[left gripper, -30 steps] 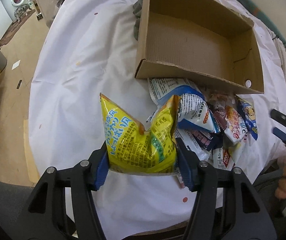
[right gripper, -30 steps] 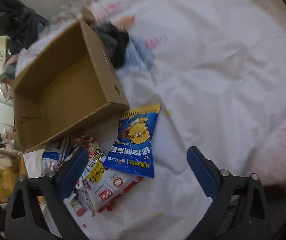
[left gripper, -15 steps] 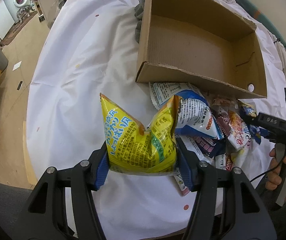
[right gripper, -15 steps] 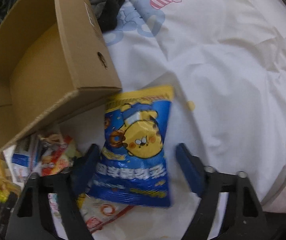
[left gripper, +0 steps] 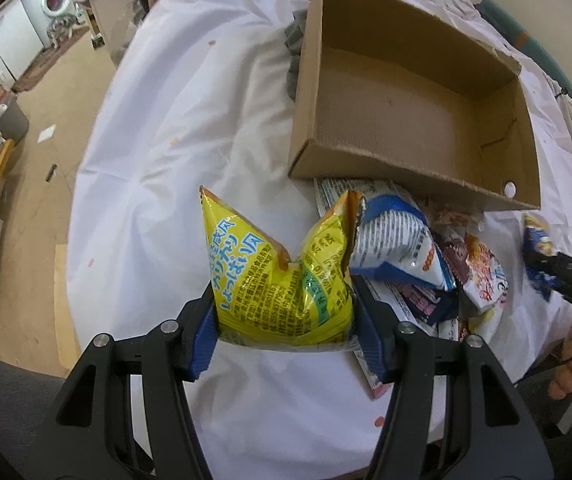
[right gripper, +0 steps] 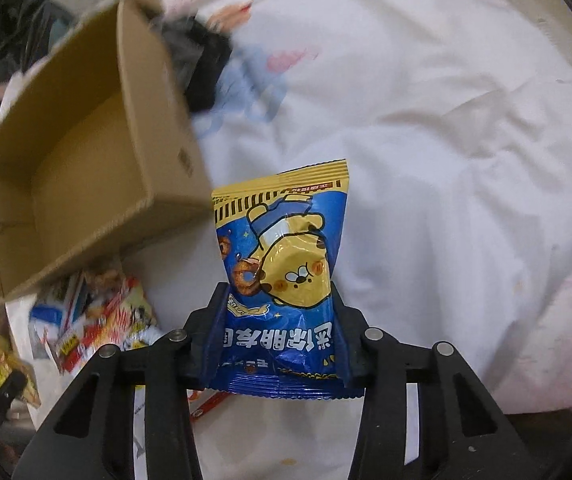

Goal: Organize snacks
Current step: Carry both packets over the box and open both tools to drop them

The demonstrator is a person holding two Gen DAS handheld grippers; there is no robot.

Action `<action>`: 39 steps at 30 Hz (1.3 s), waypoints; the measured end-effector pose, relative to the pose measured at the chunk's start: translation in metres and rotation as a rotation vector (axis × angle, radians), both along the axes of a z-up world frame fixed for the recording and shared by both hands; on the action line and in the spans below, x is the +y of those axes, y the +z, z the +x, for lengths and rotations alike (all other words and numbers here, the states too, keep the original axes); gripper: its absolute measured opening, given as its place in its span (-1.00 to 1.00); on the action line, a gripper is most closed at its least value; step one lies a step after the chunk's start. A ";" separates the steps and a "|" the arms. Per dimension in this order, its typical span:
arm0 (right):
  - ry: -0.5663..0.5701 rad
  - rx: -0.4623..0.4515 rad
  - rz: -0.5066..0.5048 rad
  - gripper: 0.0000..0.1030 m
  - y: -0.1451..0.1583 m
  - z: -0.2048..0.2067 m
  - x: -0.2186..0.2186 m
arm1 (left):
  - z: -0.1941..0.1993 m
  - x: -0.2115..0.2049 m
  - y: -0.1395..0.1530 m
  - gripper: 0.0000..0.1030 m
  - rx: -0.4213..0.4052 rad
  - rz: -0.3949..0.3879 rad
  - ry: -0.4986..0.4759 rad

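The left gripper is pinching a yellow bag at lower centre, long axis running up-frame, its Japanese print upside down. The right gripper is clamping a blue bear bag, also pointing up-frame. Beyond, a snack pile is lying against the box.

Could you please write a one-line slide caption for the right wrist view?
Right tool grips a blue bear snack bag beside the empty cardboard box.
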State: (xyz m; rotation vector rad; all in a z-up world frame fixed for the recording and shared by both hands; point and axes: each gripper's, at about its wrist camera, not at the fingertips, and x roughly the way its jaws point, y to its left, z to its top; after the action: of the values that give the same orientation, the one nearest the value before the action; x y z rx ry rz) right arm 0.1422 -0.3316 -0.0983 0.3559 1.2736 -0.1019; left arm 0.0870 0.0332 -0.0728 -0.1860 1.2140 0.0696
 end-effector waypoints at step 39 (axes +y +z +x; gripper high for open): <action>0.282 -0.378 0.098 -0.10 0.075 0.067 0.078 | 0.129 -0.067 0.046 0.09 -0.284 0.139 -0.224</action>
State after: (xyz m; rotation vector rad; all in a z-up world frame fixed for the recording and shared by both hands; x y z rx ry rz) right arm 0.2091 -0.2534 -0.0235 0.2609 0.9435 0.2582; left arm 0.2162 -0.0336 -0.0269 0.0614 0.9366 -0.0658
